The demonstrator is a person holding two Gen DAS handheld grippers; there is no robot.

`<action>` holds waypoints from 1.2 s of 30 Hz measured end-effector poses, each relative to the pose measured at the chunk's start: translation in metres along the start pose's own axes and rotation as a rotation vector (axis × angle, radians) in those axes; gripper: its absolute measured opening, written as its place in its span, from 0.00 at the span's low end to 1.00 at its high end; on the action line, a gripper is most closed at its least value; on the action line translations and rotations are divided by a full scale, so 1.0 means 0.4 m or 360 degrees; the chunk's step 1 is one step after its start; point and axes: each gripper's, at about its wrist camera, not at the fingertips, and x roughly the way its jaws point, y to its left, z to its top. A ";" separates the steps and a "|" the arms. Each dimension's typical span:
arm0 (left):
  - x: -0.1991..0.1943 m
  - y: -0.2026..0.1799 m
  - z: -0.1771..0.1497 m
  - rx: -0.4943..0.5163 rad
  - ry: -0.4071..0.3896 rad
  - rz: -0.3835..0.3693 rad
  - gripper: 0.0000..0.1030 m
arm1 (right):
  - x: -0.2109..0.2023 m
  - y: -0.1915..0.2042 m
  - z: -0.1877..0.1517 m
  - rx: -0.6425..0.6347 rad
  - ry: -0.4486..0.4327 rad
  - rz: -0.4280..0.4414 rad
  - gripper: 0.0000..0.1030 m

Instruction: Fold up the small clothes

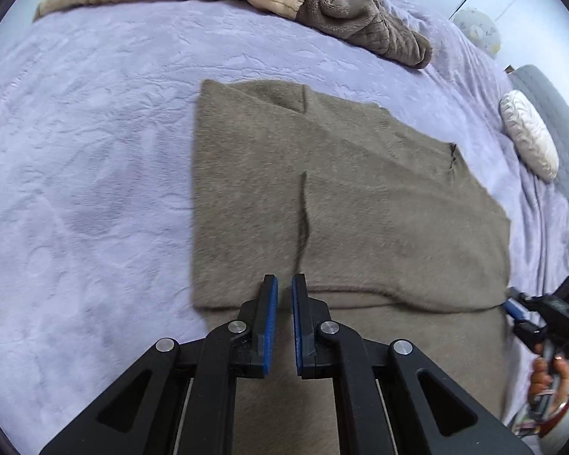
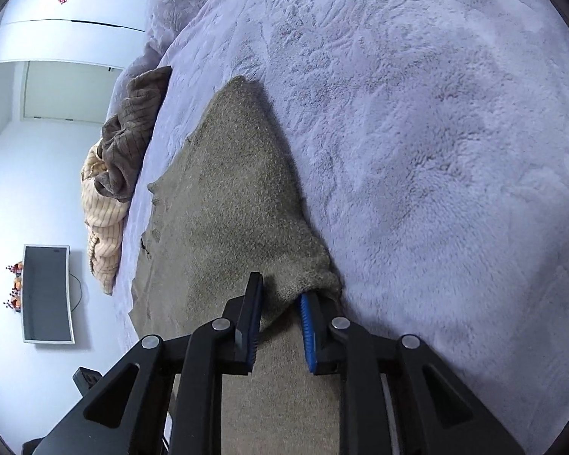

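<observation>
taupe garment (image 1: pixel 345 204) | lilac fleece bedspread (image 1: pixel 95 151) | white wardrobe (image 2: pixel 68 22)

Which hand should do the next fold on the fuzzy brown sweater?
Probably the right. The right gripper already has a bunched corner of the fuzzy brown sweater between its open fingers at the garment's edge. The left gripper hovers over the flat middle, nearly closed, with nothing between its fingers.
</observation>
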 end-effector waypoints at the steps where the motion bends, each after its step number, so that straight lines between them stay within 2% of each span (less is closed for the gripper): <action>1: -0.008 0.006 -0.009 -0.0004 0.0000 0.0003 0.08 | -0.010 0.003 -0.006 -0.0006 0.0023 0.0008 0.33; 2: -0.016 0.012 -0.017 -0.0012 -0.0002 0.0011 0.08 | -0.025 0.007 -0.016 -0.0020 0.0047 0.0025 0.45; 3: -0.023 0.016 -0.023 -0.0017 -0.0002 0.0026 0.08 | -0.036 0.012 -0.023 -0.0039 0.0054 0.0032 0.51; 7: -0.044 0.025 -0.040 -0.0057 0.0002 0.0128 0.08 | -0.092 0.024 -0.026 -0.0140 -0.0040 -0.0018 0.51; 9: -0.045 0.032 -0.044 -0.0078 0.0023 0.0147 0.08 | -0.091 0.005 -0.004 -0.0084 -0.0084 -0.0019 0.51; 11: -0.042 0.030 -0.046 -0.0079 0.0038 0.0168 0.08 | -0.063 -0.020 0.020 -0.0004 -0.0061 0.0023 0.51; 12: -0.041 0.026 -0.048 -0.0069 0.0038 0.0185 0.17 | -0.039 -0.030 0.031 0.0018 -0.0023 0.0045 0.51; 13: -0.042 0.021 -0.050 -0.0055 0.0035 0.0208 0.53 | -0.019 -0.036 0.037 0.0025 0.0011 0.0053 0.51; 14: -0.045 0.014 -0.053 -0.0048 0.0016 0.0237 0.73 | -0.004 -0.037 0.042 0.0027 0.0035 0.0052 0.48; 15: -0.052 0.003 -0.054 -0.0040 -0.0022 0.0263 0.89 | 0.006 -0.034 0.048 0.0020 0.0050 0.0048 0.23; 16: -0.061 -0.005 -0.055 -0.0018 -0.0051 0.0265 0.88 | 0.010 -0.027 0.054 0.0000 0.0064 0.0024 0.16; 18: -0.065 -0.018 -0.058 0.0007 -0.0051 0.0268 0.88 | -0.006 -0.006 0.054 -0.0049 0.0045 0.0022 0.16; 21: -0.051 -0.020 -0.062 0.0012 -0.0035 0.0285 0.88 | -0.050 0.048 0.046 -0.0227 -0.0007 -0.0011 0.16; 24: -0.017 -0.014 -0.067 -0.0036 0.0032 0.0286 0.88 | -0.027 0.056 0.045 -0.0352 0.0027 -0.0238 0.16; 26: -0.004 -0.005 -0.076 -0.0062 0.0068 0.0314 0.88 | 0.009 0.034 0.049 -0.0380 0.0064 -0.0334 0.16; 29: -0.008 0.007 -0.096 -0.0067 0.0083 0.0296 0.88 | 0.015 0.017 0.044 -0.0340 0.0035 -0.0311 0.16; 31: -0.012 0.012 -0.106 -0.0059 0.0096 0.0292 0.88 | 0.003 0.014 0.034 -0.0319 0.0021 -0.0297 0.17; 36: -0.032 0.012 -0.132 -0.0045 0.0135 0.0276 0.88 | -0.034 0.013 0.013 -0.0254 0.0055 -0.0310 0.33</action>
